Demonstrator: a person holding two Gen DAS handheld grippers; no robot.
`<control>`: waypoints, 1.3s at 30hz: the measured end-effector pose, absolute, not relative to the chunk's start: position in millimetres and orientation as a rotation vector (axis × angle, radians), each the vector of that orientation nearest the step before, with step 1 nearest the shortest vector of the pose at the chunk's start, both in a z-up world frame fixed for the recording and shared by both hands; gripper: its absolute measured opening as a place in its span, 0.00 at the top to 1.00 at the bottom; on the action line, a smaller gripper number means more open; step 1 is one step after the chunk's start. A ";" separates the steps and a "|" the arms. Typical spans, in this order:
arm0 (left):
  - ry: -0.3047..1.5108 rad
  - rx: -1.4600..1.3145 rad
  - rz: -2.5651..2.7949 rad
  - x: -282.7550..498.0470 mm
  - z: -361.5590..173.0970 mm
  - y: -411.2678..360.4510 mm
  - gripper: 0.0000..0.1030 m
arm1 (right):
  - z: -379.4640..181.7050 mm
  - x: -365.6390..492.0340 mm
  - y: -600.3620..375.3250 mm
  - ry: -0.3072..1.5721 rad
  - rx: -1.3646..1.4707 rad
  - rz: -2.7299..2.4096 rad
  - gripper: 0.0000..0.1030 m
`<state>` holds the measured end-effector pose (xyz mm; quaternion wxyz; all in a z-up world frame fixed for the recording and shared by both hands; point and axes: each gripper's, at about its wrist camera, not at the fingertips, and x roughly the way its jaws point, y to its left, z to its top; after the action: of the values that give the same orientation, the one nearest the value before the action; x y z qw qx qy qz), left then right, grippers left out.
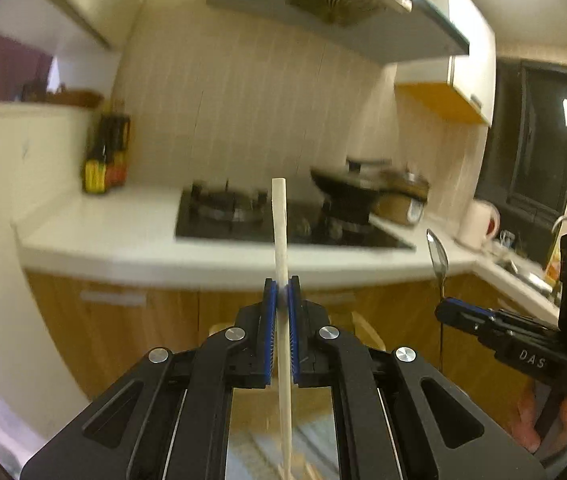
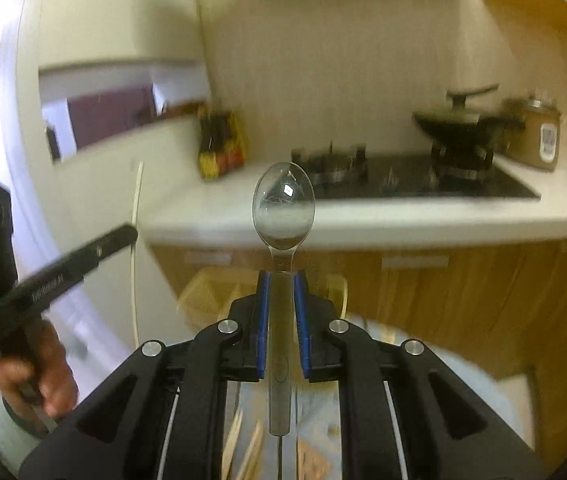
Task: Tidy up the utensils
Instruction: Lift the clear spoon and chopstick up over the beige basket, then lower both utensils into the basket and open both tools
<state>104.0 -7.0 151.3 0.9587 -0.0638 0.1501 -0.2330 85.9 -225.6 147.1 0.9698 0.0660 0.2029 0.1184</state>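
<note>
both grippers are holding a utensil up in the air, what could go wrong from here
1. The left gripper pinches the thin chopstick partway along with long ends free, so it may pivot or slip.
2. The right gripper clamps only the narrow handle of the metal spoon; the heavy bowl sticks out ahead and may tilt or slide on smooth metal.
3. The two grippers are side by side, so the protruding utensils might knock each other.

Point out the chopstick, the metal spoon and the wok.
chopstick [image 1: 279,232]: left wrist view, on its shaft above the pads.
metal spoon [image 2: 283,210]: right wrist view, middle of its bowl.
wok [image 2: 457,126]: right wrist view, on its dark side.
</note>
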 end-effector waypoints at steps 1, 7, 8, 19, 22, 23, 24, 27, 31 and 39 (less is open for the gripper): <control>0.274 -0.134 -0.477 108.8 152.7 -9.7 0.96 | 151.3 93.7 -225.9 0.374 0.144 0.233 0.90; 0.171 -0.167 -0.440 130.3 155.2 -13.3 0.96 | 154.1 122.7 -227.3 0.248 0.151 0.161 0.90; 0.165 -0.169 -0.424 136.2 152.3 -15.3 0.96 | 153.2 125.9 -227.2 0.241 0.148 0.153 0.90; 0.108 -0.191 -0.307 162.8 136.0 -14.1 0.96 | 111.8 158.1 -228.1 0.243 0.167 0.089 0.90; 0.097 -0.183 -0.280 166.5 130.9 -17.5 0.96 | 102.6 156.6 -228.1 0.237 0.165 0.066 0.90; 0.092 -0.178 -0.268 167.4 128.7 -19.3 0.96 | 100.4 156.3 -228.3 0.234 0.162 0.059 0.90; 0.091 -0.177 -0.264 168.5 126.9 -19.7 0.96 | 98.6 156.0 -228.3 0.232 0.159 0.054 0.90; 0.090 -0.187 -0.248 170.9 122.9 -17.9 0.96 | 94.1 156.2 -226.1 0.230 0.138 0.048 0.90; 0.090 -0.204 -0.251 173.4 121.4 -10.2 0.96 | 90.0 154.7 -223.2 0.221 0.121 0.046 0.90; 0.108 -0.161 -0.249 177.7 101.2 -18.2 0.96 | 77.8 158.0 -222.8 0.228 0.150 0.061 0.90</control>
<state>177.7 -18.2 101.2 0.9876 -0.0800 0.0538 -0.1242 158.0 -222.8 77.9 0.9902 0.0749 0.1136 0.0306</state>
